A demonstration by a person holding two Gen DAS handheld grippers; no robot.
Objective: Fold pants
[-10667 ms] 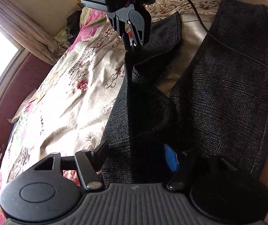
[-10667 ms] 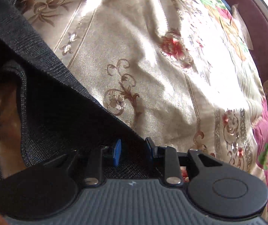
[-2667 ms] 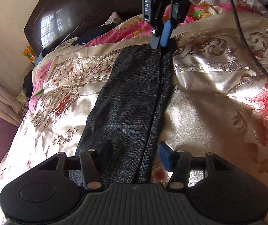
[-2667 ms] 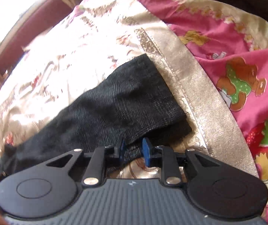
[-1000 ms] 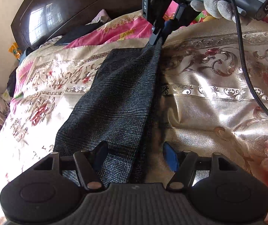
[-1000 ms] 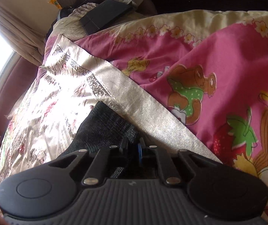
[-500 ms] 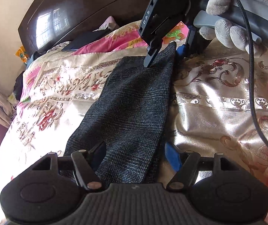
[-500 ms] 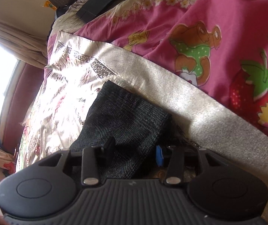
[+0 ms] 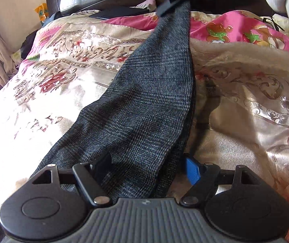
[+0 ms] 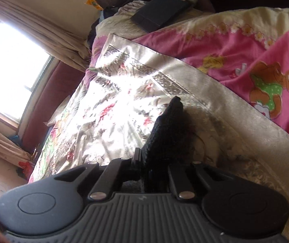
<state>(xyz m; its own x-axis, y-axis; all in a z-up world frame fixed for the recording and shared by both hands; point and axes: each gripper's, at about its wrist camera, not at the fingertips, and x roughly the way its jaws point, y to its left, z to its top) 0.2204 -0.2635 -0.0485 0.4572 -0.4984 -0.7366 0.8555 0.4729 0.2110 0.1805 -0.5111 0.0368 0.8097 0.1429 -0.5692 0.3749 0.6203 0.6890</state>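
The pants [image 9: 150, 101] lie lengthwise-folded on the bed [image 9: 245, 121]. Right gripper [image 10: 144, 162] jaws close, pinching the far hem aloft; left gripper [image 9: 148, 168] jaws opening astride the near end. Crosswise fold remains.

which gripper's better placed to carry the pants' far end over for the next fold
Right, probably. The right gripper is closing on the far end of the pants and holds it lifted off the bedspread. The left gripper is opening, fabric loose between its fingers.
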